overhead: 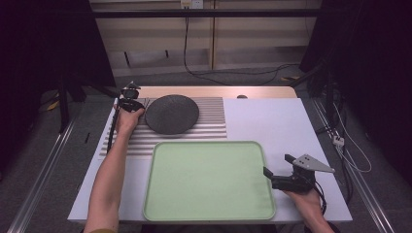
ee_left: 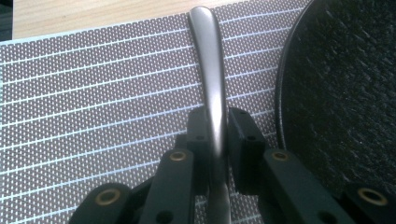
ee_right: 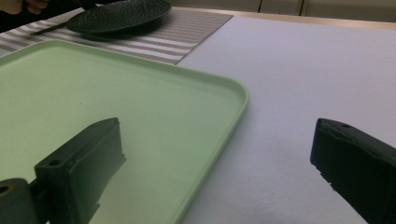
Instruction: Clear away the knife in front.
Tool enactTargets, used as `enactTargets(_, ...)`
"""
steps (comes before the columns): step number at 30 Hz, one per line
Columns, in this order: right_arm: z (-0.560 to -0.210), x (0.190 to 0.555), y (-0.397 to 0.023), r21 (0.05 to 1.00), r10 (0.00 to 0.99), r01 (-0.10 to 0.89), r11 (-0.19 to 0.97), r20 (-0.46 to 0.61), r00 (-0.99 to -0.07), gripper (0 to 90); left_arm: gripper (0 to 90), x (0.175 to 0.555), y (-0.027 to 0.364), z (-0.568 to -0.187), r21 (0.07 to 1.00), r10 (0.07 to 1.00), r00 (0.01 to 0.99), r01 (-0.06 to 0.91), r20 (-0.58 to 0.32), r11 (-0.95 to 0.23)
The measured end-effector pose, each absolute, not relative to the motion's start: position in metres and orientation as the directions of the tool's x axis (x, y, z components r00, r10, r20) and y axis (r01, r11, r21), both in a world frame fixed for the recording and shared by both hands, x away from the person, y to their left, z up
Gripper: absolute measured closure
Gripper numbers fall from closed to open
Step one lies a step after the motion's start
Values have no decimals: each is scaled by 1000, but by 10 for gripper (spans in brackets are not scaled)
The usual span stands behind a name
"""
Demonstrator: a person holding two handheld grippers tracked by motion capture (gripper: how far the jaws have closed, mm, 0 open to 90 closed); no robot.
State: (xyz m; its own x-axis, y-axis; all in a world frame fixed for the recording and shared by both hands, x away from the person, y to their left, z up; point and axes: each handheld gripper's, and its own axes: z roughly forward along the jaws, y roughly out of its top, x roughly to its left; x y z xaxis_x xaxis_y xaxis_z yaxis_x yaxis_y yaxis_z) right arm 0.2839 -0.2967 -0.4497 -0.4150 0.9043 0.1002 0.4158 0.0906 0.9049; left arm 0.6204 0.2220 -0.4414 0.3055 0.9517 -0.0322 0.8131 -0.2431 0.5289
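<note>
Spread wide and holding nothing, the right gripper [overhead: 275, 166] hovers at the near right edge of the green tray [overhead: 161, 204], while farther off the left gripper [ee_left: 218, 135] pinches a metal utensil handle [ee_left: 211, 74] over the striped mat [ee_left: 93, 93], just beside the dark plate [overhead: 172, 114].

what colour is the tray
Pale green, plain with no pattern. The tray shows best in the high view.
</note>
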Motion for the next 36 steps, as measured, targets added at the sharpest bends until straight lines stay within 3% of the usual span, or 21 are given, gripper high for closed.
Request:
enactTargets(11, -450, 284, -296, 903, 905, 421, 91, 102, -414, 25, 801, 618, 226, -439, 515, 946, 323, 817, -39, -258)
enactTargets(36, -449, 284, -295, 904, 901, 415, 99, 96, -424, 25, 801, 584, 229, -400, 589, 923, 380, 758, -53, -279)
